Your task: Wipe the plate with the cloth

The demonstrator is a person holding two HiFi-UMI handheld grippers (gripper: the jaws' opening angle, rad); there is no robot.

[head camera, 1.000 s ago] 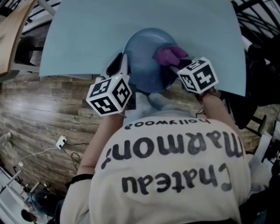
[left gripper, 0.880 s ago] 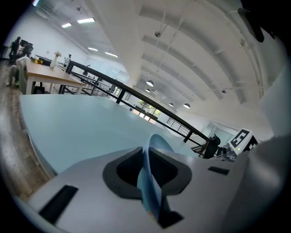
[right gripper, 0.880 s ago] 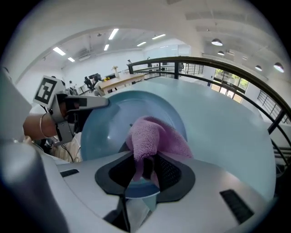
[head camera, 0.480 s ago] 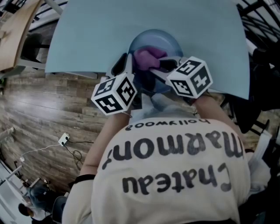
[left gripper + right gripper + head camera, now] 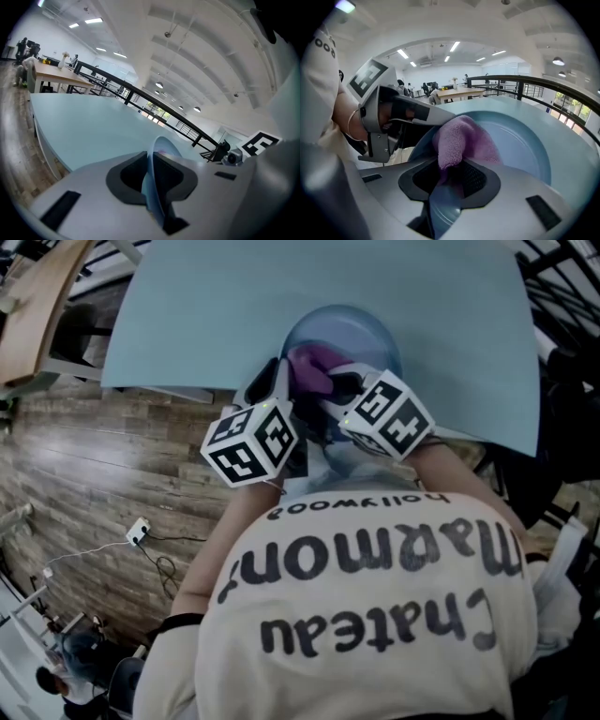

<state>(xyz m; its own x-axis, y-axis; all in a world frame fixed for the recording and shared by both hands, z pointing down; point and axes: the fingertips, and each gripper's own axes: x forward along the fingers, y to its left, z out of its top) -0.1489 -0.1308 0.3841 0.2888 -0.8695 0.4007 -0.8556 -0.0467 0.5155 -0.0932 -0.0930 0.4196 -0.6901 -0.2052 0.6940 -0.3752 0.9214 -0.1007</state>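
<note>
- The left tongs [image 5: 151, 176] are clamped on the rim of a round, pale-blue plate [image 5: 161, 150]. The plate's thin edge runs up between the dark pads, and the grip sits on the plate's left side.
- The right tongs [image 5: 454, 176] are closed on a wad of fuzzy purple cloth [image 5: 461, 138]. The cloth bulges past the tips and lies against the plate's inner face, close to the stretch of rim that the left tongs hold.
- Progress, as a judgement: the wiping looks to be under way, with the cloth on the plate and the plate steadied.
- No dirt, streak or wet mark shows on the plate, so I cannot tell how much of its face has been covered. The broad area to the right of the cloth lies bare and probably remains, as does setting the plate and cloth down.
- The plate is smooth and faintly glossy, a shallow dish with a flat well and a sloping raised rim. Whether it is plastic or glazed ware I cannot tell.
- The cloth is soft, with a short nubbly pile, and is folded into rounded lumps. It should squash and drag easily over the plate.
- Both tongs have smooth light-grey shells around dark pads.
- Beneath the plate lies a matte, pale blue-grey tabletop [image 5: 187, 324], and the plate hangs over its near edge. Beyond that edge is a wood-plank floor [image 5: 94, 456].
</note>
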